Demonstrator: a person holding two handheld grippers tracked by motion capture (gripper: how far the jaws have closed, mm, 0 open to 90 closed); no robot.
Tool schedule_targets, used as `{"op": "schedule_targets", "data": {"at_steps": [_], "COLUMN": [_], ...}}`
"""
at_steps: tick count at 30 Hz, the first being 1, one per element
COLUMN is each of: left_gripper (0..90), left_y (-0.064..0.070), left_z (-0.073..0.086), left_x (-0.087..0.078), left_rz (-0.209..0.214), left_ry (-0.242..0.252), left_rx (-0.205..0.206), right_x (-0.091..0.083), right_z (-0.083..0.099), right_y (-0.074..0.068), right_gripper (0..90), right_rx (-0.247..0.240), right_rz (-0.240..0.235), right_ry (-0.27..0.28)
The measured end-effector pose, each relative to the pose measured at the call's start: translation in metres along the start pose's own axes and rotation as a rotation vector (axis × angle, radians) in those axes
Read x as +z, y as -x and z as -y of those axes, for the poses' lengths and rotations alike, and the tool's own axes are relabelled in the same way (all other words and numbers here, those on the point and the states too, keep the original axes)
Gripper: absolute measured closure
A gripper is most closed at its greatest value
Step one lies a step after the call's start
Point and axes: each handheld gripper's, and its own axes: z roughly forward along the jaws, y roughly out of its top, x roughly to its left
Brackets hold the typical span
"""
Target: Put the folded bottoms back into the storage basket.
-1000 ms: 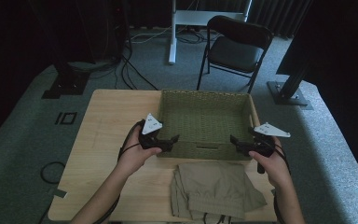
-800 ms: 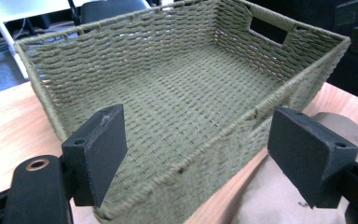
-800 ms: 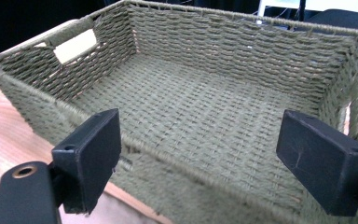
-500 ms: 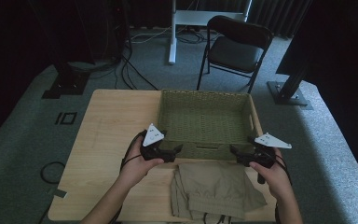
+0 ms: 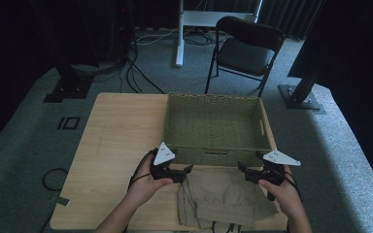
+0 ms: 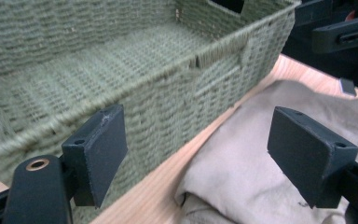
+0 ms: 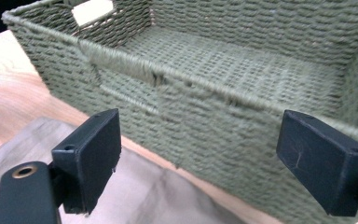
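Observation:
A folded beige garment (image 5: 226, 198) lies at the table's front edge, just in front of an empty green woven basket (image 5: 213, 128). My left gripper (image 5: 188, 171) hovers at the garment's left end, open, with the cloth (image 6: 242, 163) and the basket's near wall (image 6: 177, 98) between and beyond its jaws. My right gripper (image 5: 242, 170) sits at the garment's right end, also open, facing the basket's front wall (image 7: 191, 121) with cloth (image 7: 135, 196) below. Nothing is held by either one.
The basket takes up the back right of the wooden table (image 5: 116, 141). The table's left half is bare wood. Beyond the table stand a black folding chair (image 5: 245, 48) and a white desk leg (image 5: 179, 34), with cables on the grey carpet.
Both grippers have come down and towards me from the basket's front corners to the two ends of the garment. Their jaws stay open.

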Motion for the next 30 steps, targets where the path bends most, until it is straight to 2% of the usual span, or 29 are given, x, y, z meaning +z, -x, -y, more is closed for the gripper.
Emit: {"op": "schedule_targets", "data": {"at_steps": [2, 10, 13, 15, 17, 21, 24, 30], "left_gripper": [20.7, 20.7, 20.7, 20.7, 20.7, 20.7, 20.7, 20.4], "left_y": [0.001, 0.008, 0.009, 0.011, 0.013, 0.014, 0.014, 0.013], "left_z": [0.004, 0.025, 0.031, 0.035, 0.037, 0.043, 0.052, 0.062], "left_x": [0.003, 0.024, 0.029, 0.033, 0.034, 0.039, 0.044, 0.05], "left_rz": [0.004, 0.027, 0.026, 0.018, 0.008, 0.01, 0.0, -0.008], "left_ry": [-0.01, -0.067, -0.08, -0.091, -0.096, -0.112, -0.144, -0.18], "left_rx": [-0.001, -0.01, -0.018, -0.021, -0.011, -0.031, -0.04, -0.066], "right_x": [0.001, 0.008, 0.009, 0.011, 0.014, 0.016, 0.016, 0.016], "right_z": [0.005, 0.029, 0.036, 0.041, 0.048, 0.055, 0.061, 0.069], "right_y": [0.0, 0.002, 0.004, 0.005, 0.006, 0.008, 0.011, 0.015], "right_gripper": [13.5, 13.5, 13.5, 13.5, 13.5, 13.5, 13.5, 13.5], "right_rx": [0.007, -0.039, -0.024, -0.019, -0.019, -0.017, -0.012, 0.02], "right_rz": [-0.011, 0.006, 0.007, 0.009, 0.013, 0.018, 0.038, 0.049], "right_ry": [0.0, -0.052, -0.058, -0.081, -0.097, -0.116, -0.132, -0.158]}}
